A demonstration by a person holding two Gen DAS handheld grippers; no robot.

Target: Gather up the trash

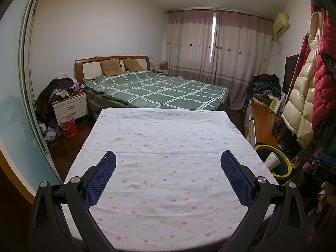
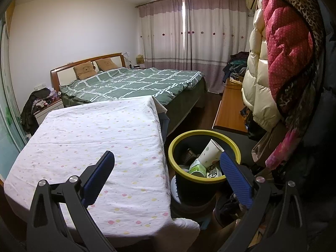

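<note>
Right wrist: paper cup (image 2: 210,154) in bin (image 2: 178,145), beside right jaws; both jaws wide open, empty.

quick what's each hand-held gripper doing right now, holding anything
Left hand-held gripper: open, holding nothing, over the flowered cloth.
Right hand-held gripper: open, holding nothing, beside the trash bin.

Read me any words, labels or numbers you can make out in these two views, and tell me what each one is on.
None can be read for certain.
Black device at the left view's right edge: pale letters, too blurred.
Green-and-white cup in the trash bin: print too small.
</note>
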